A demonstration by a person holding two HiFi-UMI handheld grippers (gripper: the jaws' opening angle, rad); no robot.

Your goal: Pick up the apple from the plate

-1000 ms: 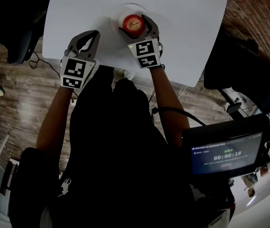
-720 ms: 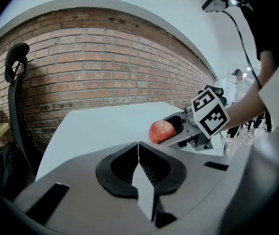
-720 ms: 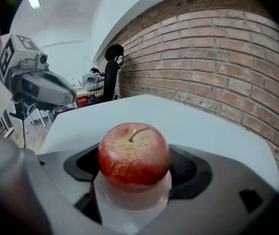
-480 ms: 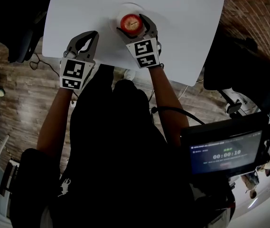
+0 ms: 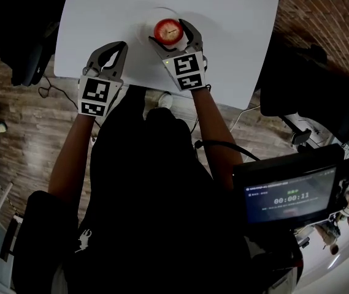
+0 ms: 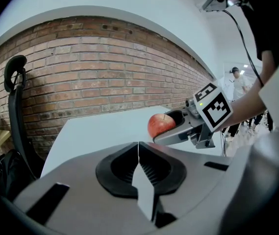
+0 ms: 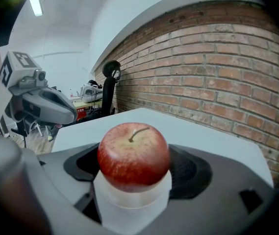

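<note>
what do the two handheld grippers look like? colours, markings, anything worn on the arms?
Both the left gripper and right gripper are light grey curved plastic with black ribbed pads inside. Each carries a white cube with black square markers; the right shows a small green light. Forearms unsleeved, black top.

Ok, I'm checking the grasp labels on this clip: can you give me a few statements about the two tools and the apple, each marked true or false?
1. The right tool has the apple between its jaws. True.
2. The left tool has its jaws wide apart. False: they are together, with nothing between them.
3. The apple is green. False: it is red, with a stem on top.
4. The table is white, and a brick wall stands beyond it. True.
5. The left tool rests on the plate. False: it is near the table's front edge, apart from the plate.
</note>
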